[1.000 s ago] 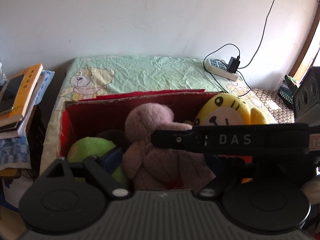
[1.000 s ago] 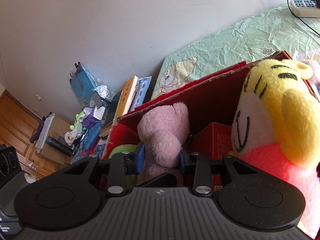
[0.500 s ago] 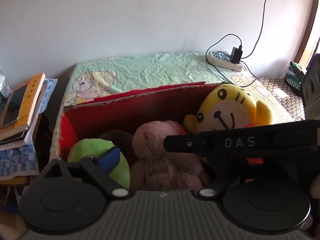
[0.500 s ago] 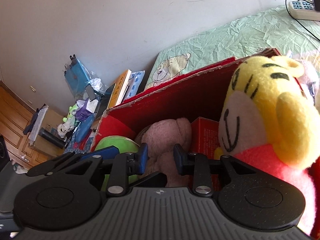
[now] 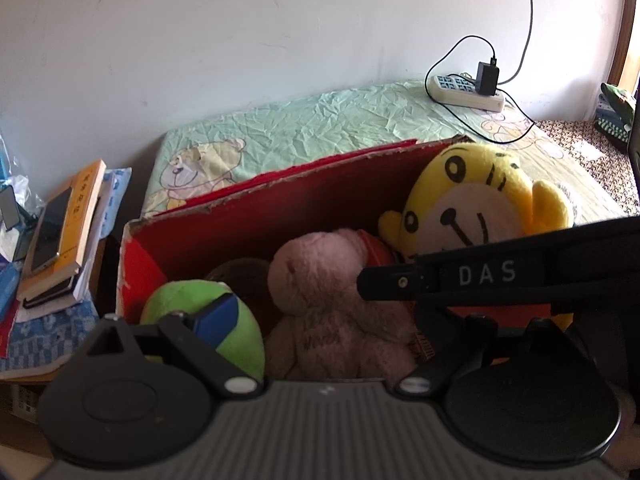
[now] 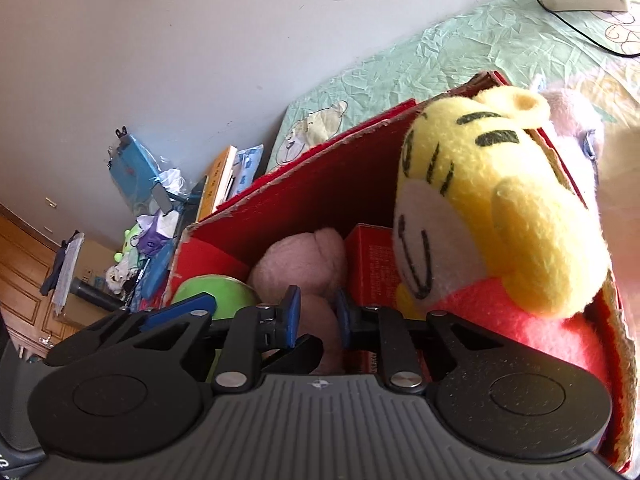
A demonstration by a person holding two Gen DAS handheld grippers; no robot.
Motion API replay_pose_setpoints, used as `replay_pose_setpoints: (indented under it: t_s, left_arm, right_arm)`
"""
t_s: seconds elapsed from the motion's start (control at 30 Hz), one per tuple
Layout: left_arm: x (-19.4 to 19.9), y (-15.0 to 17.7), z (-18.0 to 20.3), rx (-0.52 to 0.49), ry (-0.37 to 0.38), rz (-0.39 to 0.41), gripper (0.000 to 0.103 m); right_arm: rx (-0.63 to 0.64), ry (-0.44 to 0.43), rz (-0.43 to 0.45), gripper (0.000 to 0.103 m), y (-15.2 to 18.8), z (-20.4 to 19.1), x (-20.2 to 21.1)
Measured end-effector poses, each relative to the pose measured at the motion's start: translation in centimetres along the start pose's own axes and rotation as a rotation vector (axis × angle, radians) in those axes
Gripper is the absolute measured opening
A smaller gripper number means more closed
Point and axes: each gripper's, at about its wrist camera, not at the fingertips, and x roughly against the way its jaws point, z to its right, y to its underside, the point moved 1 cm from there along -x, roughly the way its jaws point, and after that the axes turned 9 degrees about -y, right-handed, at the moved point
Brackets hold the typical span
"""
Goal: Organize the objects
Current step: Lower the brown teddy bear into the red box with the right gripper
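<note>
The pink plush bear (image 6: 304, 264) lies inside the red box (image 5: 280, 216), the narrowly parted right gripper (image 6: 314, 314) astride it. The left gripper (image 5: 320, 320) gapes wide, empty, beneath a bar reading "DAS" (image 5: 486, 274).

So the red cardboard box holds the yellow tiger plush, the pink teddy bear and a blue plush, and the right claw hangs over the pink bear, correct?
Not quite: the third toy is a green plush, not blue; the left wrist view shows it. The red cardboard box does hold the yellow tiger plush and the pink teddy bear, and the right claw hangs over the bear.
</note>
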Motion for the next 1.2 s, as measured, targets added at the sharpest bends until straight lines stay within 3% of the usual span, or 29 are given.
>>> replay_pose_setpoints:
  t_s: [0.2,0.43,1.2]
  left_arm:
    - [0.1,0.0,0.2,-0.008,-0.008,-0.006,0.096]
    - [0.1,-0.1,0.2,-0.001,-0.007,-0.011,0.096]
    - [0.4,0.0,2.1,-0.010,-0.062,-0.039,0.098]
  right_arm:
    - [0.005,0.005,0.004,0.017,0.0,0.3,0.3]
    - [-0.009,0.024,0.014,0.005,0.1,1.1,0.9]
    - [0.047,0.055,0.047,0.011,1.0,0.5,3.5]
